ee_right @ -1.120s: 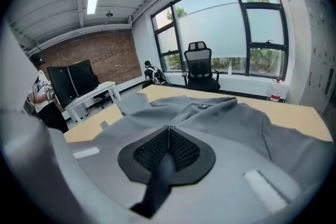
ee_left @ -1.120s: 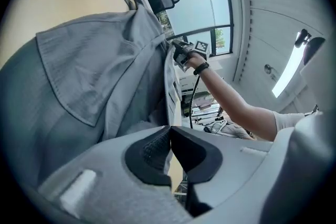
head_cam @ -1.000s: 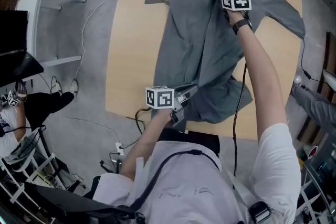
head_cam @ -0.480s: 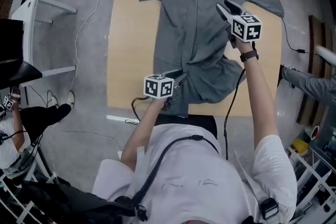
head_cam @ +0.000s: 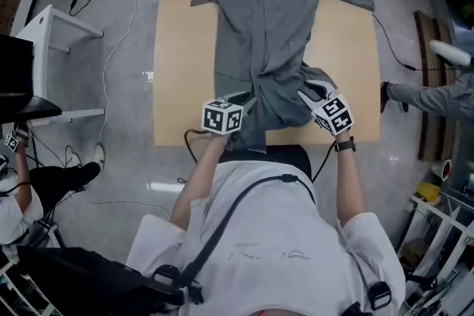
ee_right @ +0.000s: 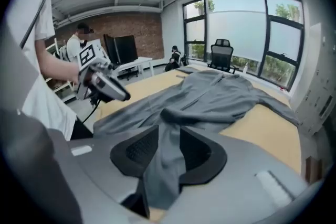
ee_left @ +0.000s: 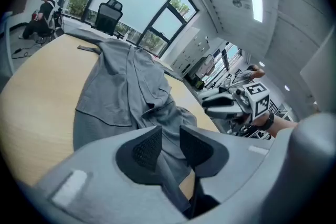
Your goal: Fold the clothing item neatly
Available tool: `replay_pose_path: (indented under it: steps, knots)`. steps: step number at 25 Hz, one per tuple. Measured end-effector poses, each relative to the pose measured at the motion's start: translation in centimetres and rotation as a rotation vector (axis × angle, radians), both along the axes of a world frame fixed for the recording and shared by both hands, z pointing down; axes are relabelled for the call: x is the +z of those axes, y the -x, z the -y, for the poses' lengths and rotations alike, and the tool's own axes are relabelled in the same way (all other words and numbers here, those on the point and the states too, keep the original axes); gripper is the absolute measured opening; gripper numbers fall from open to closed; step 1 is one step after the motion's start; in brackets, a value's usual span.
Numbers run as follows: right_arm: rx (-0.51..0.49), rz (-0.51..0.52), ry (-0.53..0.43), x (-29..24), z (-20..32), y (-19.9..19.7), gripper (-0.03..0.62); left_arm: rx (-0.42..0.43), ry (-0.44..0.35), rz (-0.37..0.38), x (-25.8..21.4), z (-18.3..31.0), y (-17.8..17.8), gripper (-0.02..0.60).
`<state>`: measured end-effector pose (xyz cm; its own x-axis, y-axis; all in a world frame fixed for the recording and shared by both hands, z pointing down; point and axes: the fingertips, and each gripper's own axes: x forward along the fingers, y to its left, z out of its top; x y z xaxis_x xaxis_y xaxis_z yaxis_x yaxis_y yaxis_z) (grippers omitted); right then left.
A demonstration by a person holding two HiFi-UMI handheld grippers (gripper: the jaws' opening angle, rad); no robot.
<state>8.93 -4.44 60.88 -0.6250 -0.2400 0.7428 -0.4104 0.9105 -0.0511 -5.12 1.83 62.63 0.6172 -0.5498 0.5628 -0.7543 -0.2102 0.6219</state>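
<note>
A grey long-sleeved shirt (head_cam: pixel 266 33) lies face up on the wooden table (head_cam: pixel 181 70), with its collar at the far edge, its sleeves spread and its hem bunched at the near edge. My left gripper (head_cam: pixel 248 101) sits at the hem's left part. Its jaws have just opened, and a strip of cloth lies loosely between them (ee_left: pixel 170 147). My right gripper (head_cam: pixel 307 91) is at the hem's right part. Its jaws have just been closing, and a thick fold of shirt fills the gap between them (ee_right: pixel 169 149). The hem corner beneath both grippers is hidden.
A white side desk (head_cam: pixel 59 33) and floor cables (head_cam: pixel 111 18) lie left of the table. A seated person (head_cam: pixel 15 181) is at far left, and another person's leg (head_cam: pixel 429 96) at right. A dark seat (head_cam: pixel 285 155) is tucked under the near edge.
My right gripper let go near the shirt's far shoulder and swept back to the near hem. The shirt now lies straighter. My left gripper stayed at the hem, rolled, and opened.
</note>
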Motion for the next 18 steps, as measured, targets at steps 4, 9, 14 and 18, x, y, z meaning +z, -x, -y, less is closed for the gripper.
replay_pose_path:
  steps: [4,9,14,18]
  knots:
    - [-0.101,-0.082,0.031,2.4,-3.4,-3.9,0.135,0.003,-0.022,0.029,-0.8,-0.3,-0.9,0.112]
    - [-0.385,-0.212,0.045,4.7,-5.7,-8.3,0.144,0.012,-0.066,0.156,-2.0,-1.6,-2.6,0.112]
    - [-0.654,-0.360,0.032,9.0,-6.6,-10.8,0.150,-0.047,-0.077,0.195,-2.9,-3.8,-4.9,0.112]
    - [-0.708,-0.391,0.002,12.0,-6.1,-10.7,0.202,-0.124,-0.056,0.235,-2.6,-6.2,-5.2,0.112]
